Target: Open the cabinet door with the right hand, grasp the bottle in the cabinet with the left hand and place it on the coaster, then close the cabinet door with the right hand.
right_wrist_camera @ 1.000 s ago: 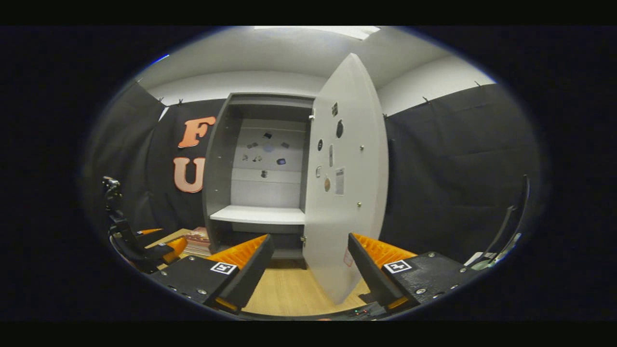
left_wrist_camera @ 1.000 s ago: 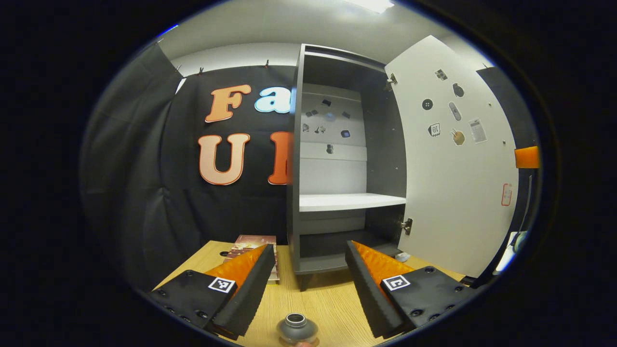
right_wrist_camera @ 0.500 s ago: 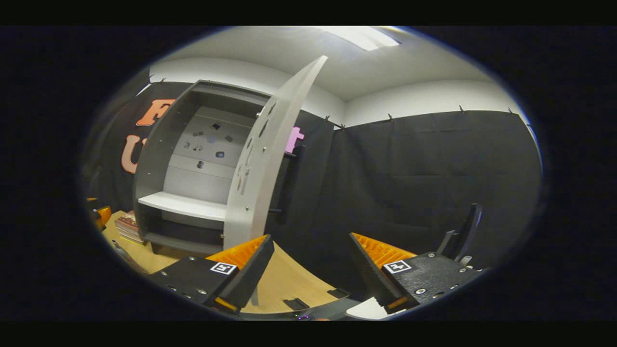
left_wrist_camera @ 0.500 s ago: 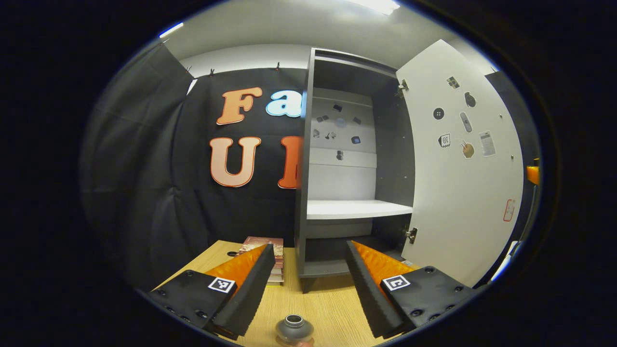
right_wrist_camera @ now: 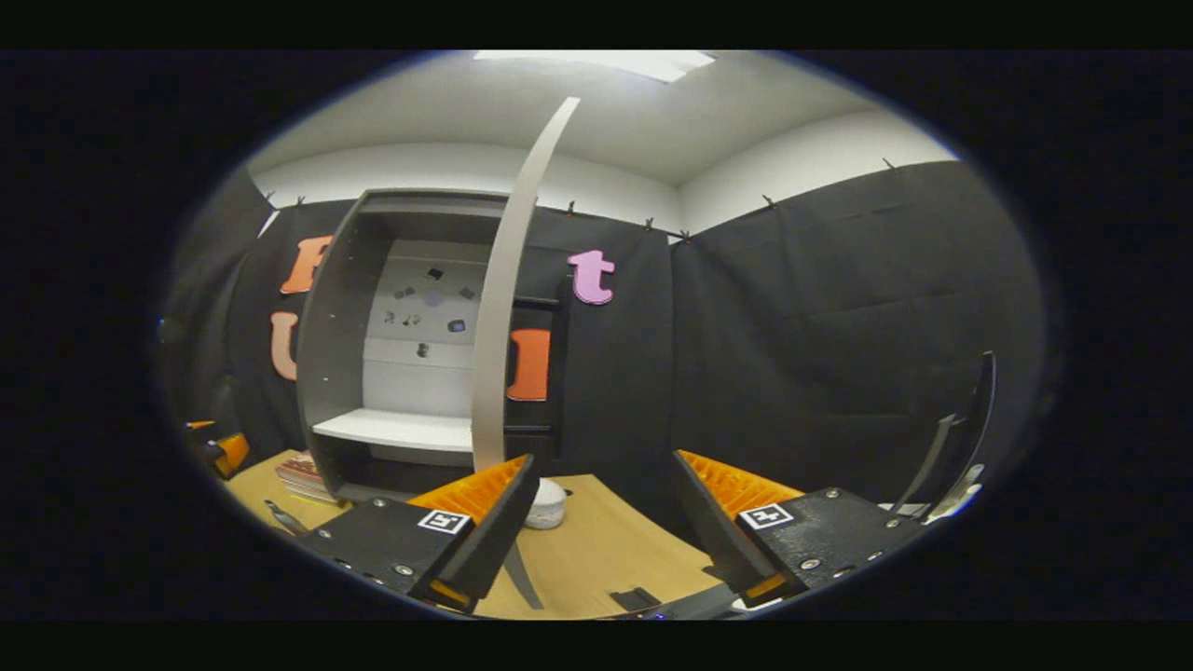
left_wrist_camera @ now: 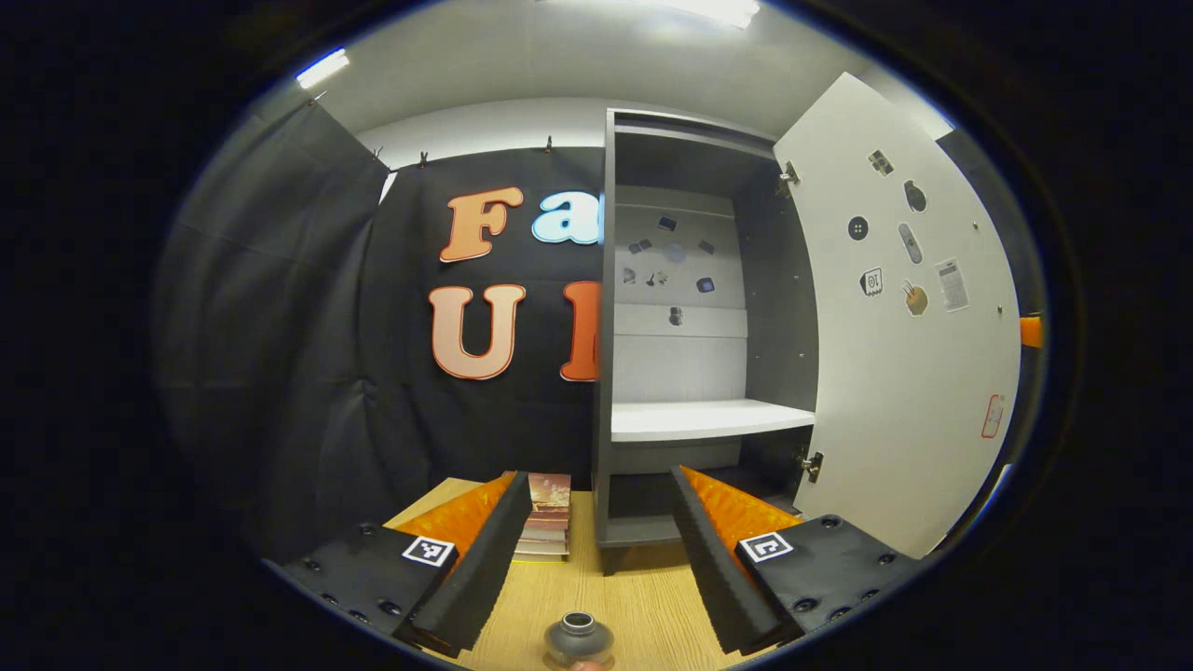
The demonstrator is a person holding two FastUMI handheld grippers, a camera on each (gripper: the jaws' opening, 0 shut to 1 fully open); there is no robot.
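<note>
The grey cabinet (left_wrist_camera: 692, 308) stands open on the wooden table, its white door (left_wrist_camera: 909, 326) swung out to the right. Its white shelf (left_wrist_camera: 708, 419) is bare. A small grey bottle (left_wrist_camera: 578, 638) stands upright on the table low between my left gripper's fingers; a pinkish edge shows beneath it. My left gripper (left_wrist_camera: 597, 480) is open and above the bottle, not touching it. In the right gripper view the door (right_wrist_camera: 503, 308) is seen edge-on just beyond my left finger. My right gripper (right_wrist_camera: 604, 461) is open with nothing in it.
A stack of books (left_wrist_camera: 545, 527) lies left of the cabinet's foot. A small white pot (right_wrist_camera: 545, 503) sits on the table (right_wrist_camera: 596, 550) behind the door. A dark stand (right_wrist_camera: 960, 447) rises at the right edge. The left gripper's orange part (right_wrist_camera: 219, 452) shows far left.
The right gripper has swung round to the door's free edge, so the door went from face-on to edge-on. The left gripper view drifted; the cabinet sits further right. The bottle stayed put.
</note>
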